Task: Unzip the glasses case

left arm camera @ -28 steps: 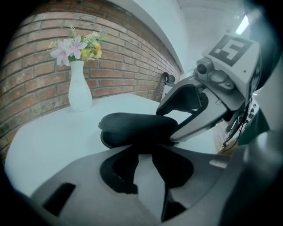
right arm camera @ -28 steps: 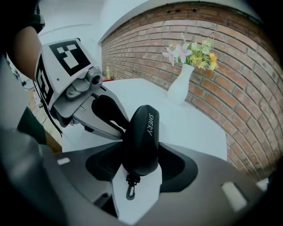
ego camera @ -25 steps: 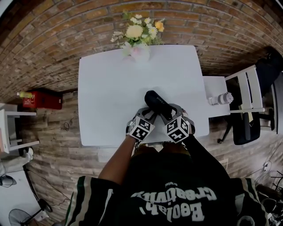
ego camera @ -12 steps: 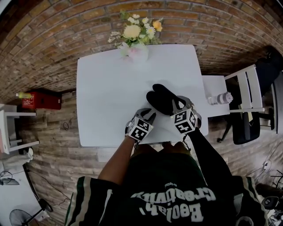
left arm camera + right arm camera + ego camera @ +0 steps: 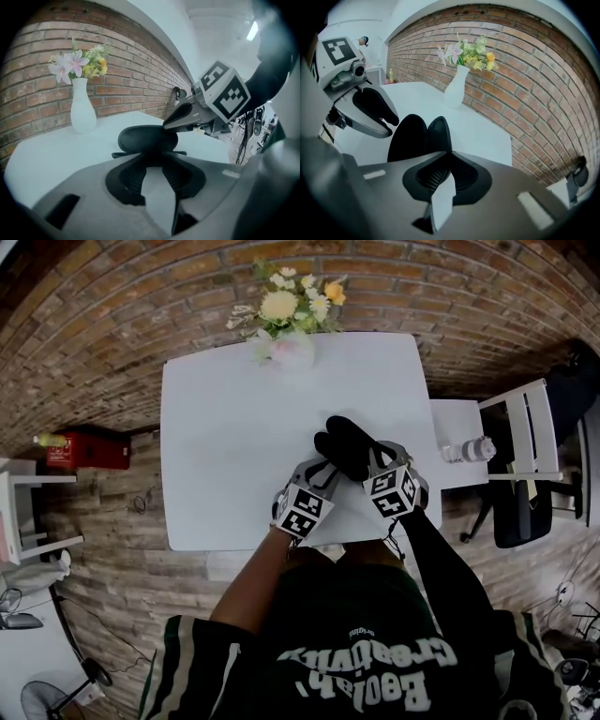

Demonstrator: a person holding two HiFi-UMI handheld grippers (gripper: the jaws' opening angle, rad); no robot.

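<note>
The case (image 5: pixel 349 448) was found unzipped, its halves spread just ahead of both pairs of jaws, its near end pinched by the left hand-held gripper (image 5: pixel 150 157) while the jaws of the right hand-held gripper (image 5: pixel 443 152) were being closed on one half's rim; little was judged left.
</note>
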